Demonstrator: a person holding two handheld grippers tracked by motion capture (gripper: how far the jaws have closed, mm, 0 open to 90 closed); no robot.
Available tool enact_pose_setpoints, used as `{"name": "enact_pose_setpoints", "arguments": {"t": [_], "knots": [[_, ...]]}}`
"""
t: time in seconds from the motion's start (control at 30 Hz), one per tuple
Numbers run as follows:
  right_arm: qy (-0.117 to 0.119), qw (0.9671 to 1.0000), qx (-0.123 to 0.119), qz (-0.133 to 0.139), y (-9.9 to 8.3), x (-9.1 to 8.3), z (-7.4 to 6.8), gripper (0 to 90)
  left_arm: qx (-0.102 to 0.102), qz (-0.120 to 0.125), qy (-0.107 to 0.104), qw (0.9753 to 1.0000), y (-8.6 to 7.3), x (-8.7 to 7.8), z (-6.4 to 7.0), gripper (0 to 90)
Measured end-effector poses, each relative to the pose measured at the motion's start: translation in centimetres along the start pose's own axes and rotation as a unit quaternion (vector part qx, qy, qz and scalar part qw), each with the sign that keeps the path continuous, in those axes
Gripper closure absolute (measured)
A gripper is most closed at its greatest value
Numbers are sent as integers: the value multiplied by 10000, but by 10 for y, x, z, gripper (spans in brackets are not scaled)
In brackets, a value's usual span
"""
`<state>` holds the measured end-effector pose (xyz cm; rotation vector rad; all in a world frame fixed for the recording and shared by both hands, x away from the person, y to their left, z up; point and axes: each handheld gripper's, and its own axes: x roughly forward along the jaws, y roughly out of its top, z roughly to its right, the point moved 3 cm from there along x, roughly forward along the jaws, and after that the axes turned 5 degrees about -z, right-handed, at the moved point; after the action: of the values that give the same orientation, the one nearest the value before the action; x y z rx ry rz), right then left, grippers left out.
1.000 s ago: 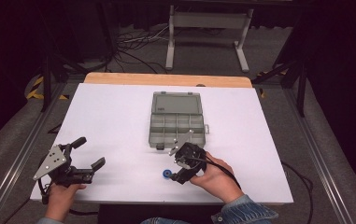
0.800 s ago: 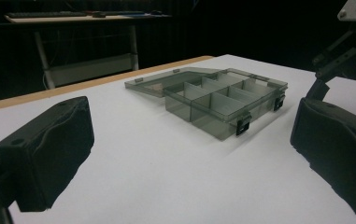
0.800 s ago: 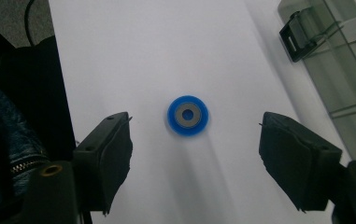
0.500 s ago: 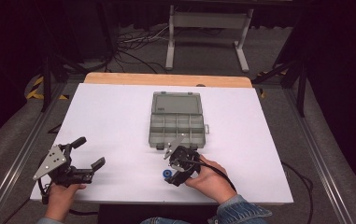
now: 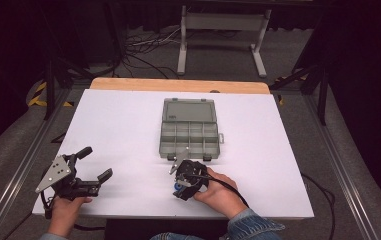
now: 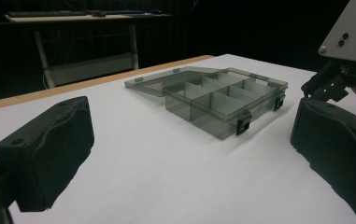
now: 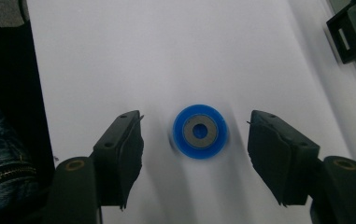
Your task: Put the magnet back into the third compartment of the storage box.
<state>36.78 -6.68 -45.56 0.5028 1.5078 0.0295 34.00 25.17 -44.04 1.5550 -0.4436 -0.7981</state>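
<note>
R gripper (image 7: 194, 154) points down w/ jaws spread wide either side of a small blue disc (image 7: 200, 131) on the white table (image 5: 128, 120), near its front edge, just short of the open compartment box (image 5: 189, 131). L gripper (image 5: 90, 165) idle, also open. Risk: off-centre closing could flick the flat disc away.

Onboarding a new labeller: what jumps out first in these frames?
A small blue round disc with a grey metal centre lies on the white table between the open right claw's black pads, near the front edge. Behind it sits an open smoky-grey clear plastic compartment box, lid folded back.
</note>
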Motion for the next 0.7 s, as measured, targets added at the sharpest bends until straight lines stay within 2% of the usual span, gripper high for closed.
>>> {"name": "enact_pose_setpoints", "arguments": {"t": [0.37, 0.4, 0.47, 0.7], "knots": [[-110, 9998, -121, -107, 3, 6, -2, 503, 2, -26, -4, 10000, 0, 0, 0, 3], [-107, 9998, -153, -91, 3, 6, -2, 560, -11, -24, -1, 10000, 0, 0, 0, 3], [-113, 9997, -186, -82, 4, 5, -2, 616, -12, -25, 1, 10000, 0, 0, 0, 3], [-59, 9998, -188, -77, 4, 4, -2, 624, -15, -22, 4, 10000, 0, 0, 0, 3]]}}
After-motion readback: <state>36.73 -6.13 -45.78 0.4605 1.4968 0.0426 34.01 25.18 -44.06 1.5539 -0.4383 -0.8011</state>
